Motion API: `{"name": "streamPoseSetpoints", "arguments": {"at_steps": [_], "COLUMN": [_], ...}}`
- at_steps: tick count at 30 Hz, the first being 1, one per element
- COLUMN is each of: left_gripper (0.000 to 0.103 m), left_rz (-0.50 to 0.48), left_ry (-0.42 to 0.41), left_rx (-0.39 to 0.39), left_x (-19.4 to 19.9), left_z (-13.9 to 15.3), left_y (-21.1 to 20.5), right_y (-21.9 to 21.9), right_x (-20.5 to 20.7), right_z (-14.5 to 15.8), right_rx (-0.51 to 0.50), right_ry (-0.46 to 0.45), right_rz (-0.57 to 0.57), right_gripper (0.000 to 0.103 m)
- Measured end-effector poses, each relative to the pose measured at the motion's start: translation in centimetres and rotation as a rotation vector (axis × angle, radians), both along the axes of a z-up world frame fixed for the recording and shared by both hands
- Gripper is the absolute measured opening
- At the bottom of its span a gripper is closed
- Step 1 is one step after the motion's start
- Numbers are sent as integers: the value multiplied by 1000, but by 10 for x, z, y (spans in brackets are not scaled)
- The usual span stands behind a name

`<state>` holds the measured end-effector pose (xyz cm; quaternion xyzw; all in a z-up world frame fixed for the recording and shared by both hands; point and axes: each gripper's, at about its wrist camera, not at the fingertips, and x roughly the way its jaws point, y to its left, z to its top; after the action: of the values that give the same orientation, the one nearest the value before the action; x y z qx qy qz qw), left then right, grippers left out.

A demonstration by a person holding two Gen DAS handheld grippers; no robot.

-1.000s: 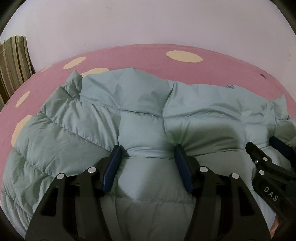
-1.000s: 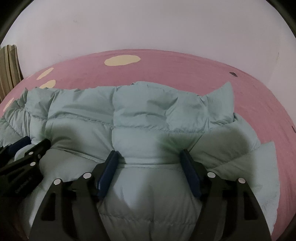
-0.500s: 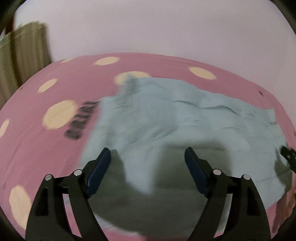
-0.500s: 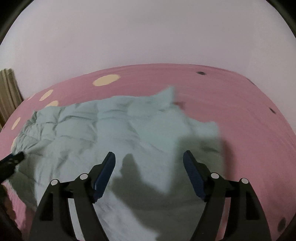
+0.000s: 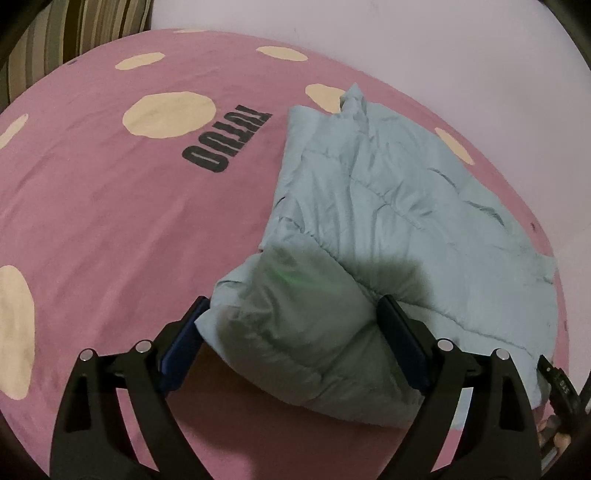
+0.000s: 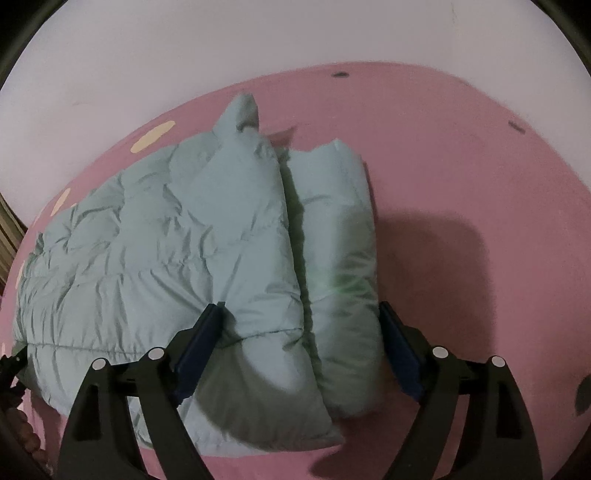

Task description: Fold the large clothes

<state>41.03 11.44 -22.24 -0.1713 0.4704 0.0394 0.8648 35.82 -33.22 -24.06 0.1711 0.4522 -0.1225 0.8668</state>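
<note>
A pale green quilted down jacket (image 5: 388, 206) lies folded on a pink bedsheet (image 5: 110, 229). In the left wrist view my left gripper (image 5: 293, 332) is open, its blue pads either side of the jacket's puffy near-left corner, not pinching it. In the right wrist view the jacket (image 6: 166, 236) shows a folded sleeve or side panel (image 6: 340, 236) lying along its right edge. My right gripper (image 6: 301, 339) is open, straddling the jacket's near right end.
The sheet has cream spots (image 5: 168, 114) and dark lettering (image 5: 225, 142). A white wall (image 6: 258, 33) stands behind the bed. A striped cushion (image 5: 74, 26) is at the far left. The right gripper's tip (image 5: 557, 384) shows at the left view's right edge.
Both grippers have pulled back and apart from over the jacket's middle to its two near corners. The jacket now lies folded narrower, with more pink sheet showing on both sides.
</note>
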Motion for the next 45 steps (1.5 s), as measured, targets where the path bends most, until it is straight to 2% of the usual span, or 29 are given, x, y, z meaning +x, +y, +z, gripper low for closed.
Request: {"name": "streamPoseSetpoints", "arguments": {"at_steps": [2,3,4,5,7,11,13,20,26,33,45], "left_gripper": [70,63,49,39,29,16,14,13,13,13,13], "left_rz": [-6,-11,-28,-34,-40,-59,-55,-48,-41,-38,-21], "left_ry": [8,6,1,-2,-6,-36,-47,-57,-41,-37,-36], "left_rx": [18,16,-14,-27,-27,23,29,53,54,39,13], "left_x": [5,7,8,8,6,-2,-8,-39,-92,-155,-213], "left_z": [0,1,1,2,3,13,19,34,36,32,35], "left_y": [-5,-6,-7,-8,-10,-20,-21,-18,-5,12,22], "right_y": [-4,-4,-2,1,9,14,15,16,27,29,29], "right_x": [-2,-2,-2,-2,-4,-6,-11,-36,-83,-86,-82], "right_z": [-4,-4,-5,-5,-3,3,8,23,27,28,29], "right_rx": [35,42,45,45,47,49,52,75,74,92,113], "right_ry": [0,-6,-12,-19,-34,-59,-75,-102,-104,-98,-91], "right_rz": [-12,-14,-2,15,46,58,62,80,98,102,108], "right_gripper": [81,73,61,54,36,22,18,16,16,16,16]}}
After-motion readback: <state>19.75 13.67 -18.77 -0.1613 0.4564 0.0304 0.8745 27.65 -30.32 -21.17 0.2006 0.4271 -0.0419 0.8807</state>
